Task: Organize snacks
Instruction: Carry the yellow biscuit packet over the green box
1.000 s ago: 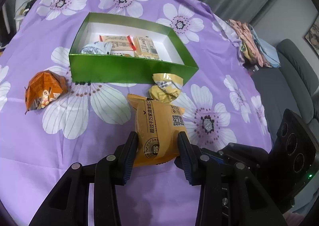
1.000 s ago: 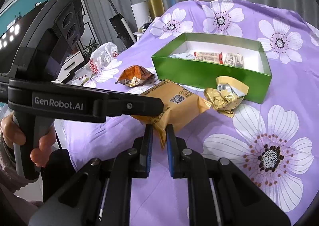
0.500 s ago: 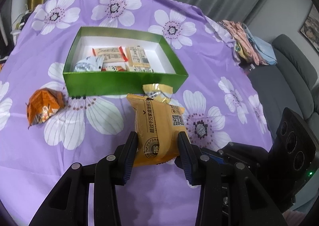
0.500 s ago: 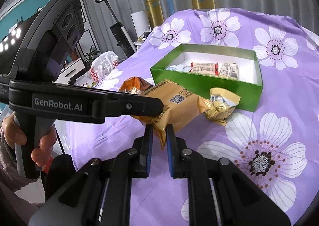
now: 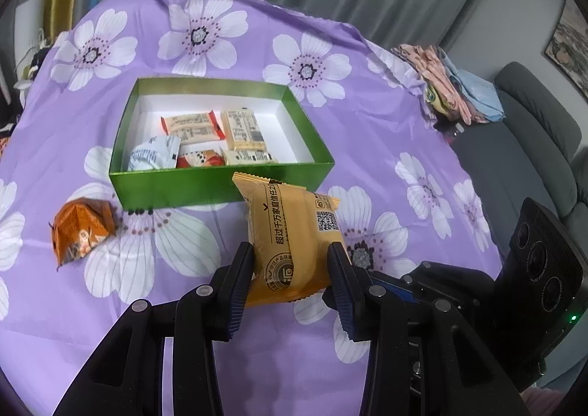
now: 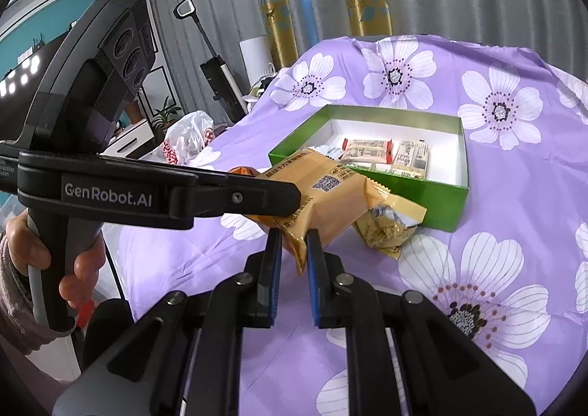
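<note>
My left gripper point(image 5: 292, 269) is shut on a yellow-orange snack packet point(image 5: 294, 232) and holds it in the air just in front of the green box point(image 5: 205, 184). My right gripper point(image 6: 294, 245) is shut on the same packet point(image 6: 323, 192) at its lower sealed edge. The box point(image 6: 433, 195) is open and holds several wrapped snacks point(image 5: 217, 136). A crumpled gold wrapper point(image 6: 386, 228) lies on the cloth by the box's near wall. An orange snack pouch point(image 5: 82, 228) lies left of the box.
The table has a purple cloth with white flowers point(image 5: 404, 144). Folded clothes point(image 5: 452, 85) and a grey sofa point(image 5: 544, 144) are at the right. A white plastic bag point(image 6: 187, 140) and a vacuum point(image 6: 217, 81) are beyond the table's left edge.
Both grippers have lifted the yellow-orange packet higher and toward the box; it now overlaps the box's near wall. The gold wrapper is hidden behind it in the left wrist view.
</note>
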